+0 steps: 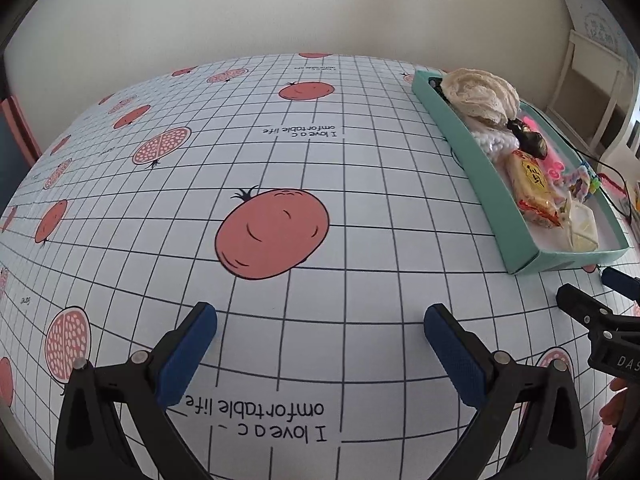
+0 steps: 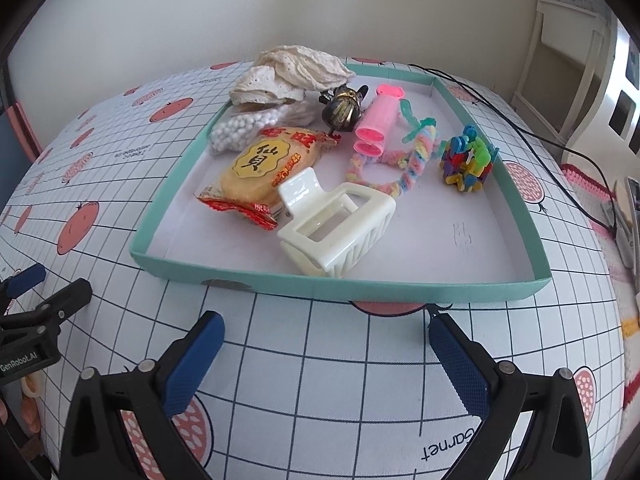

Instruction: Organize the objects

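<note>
A teal tray [image 2: 360, 288] holds a white hair claw [image 2: 336, 236], a snack packet [image 2: 260, 168], a bag of white beads [image 2: 240, 128], cream lace cloth [image 2: 296, 68], a dark hair clip [image 2: 342, 110], a pink roller [image 2: 378, 120], a pastel fuzzy loop [image 2: 400, 176] and a bundle of coloured clips [image 2: 468, 160]. My right gripper [image 2: 326, 336] is open and empty just before the tray's near wall. My left gripper [image 1: 320, 330] is open and empty over bare cloth, left of the tray [image 1: 480, 184].
The table has a grid cloth with pomegranate prints [image 1: 272, 232]. A black cable [image 2: 532, 136] runs past the tray's right side. A white chair [image 2: 568, 60] stands at the back right. A wall rises behind the table.
</note>
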The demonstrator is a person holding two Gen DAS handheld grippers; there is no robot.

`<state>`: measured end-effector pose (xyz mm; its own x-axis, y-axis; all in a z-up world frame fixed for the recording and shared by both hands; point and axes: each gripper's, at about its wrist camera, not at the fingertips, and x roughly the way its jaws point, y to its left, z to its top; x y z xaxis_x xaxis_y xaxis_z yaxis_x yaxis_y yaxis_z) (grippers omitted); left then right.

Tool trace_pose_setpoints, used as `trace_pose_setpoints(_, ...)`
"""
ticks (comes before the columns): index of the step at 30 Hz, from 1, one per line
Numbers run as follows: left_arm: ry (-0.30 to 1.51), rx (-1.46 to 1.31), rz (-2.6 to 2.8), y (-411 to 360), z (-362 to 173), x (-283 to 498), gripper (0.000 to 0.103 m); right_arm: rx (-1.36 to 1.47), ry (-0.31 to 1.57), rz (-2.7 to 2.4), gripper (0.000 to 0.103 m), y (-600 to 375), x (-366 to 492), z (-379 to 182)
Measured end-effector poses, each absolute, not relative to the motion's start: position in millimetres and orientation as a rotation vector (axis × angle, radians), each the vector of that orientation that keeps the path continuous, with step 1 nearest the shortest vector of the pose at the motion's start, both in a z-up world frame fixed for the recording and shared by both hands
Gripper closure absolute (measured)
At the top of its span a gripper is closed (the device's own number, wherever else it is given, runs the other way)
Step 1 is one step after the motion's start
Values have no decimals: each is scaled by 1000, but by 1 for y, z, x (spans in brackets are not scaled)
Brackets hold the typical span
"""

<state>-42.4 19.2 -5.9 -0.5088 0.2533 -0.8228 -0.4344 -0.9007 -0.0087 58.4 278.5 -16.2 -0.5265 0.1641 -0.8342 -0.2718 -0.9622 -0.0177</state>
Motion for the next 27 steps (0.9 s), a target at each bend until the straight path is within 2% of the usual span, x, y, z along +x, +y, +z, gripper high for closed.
trace_pose_setpoints(27,267,-1270,2438,17,-7,-44,0,-1321,158,2566,0,277,60,-16)
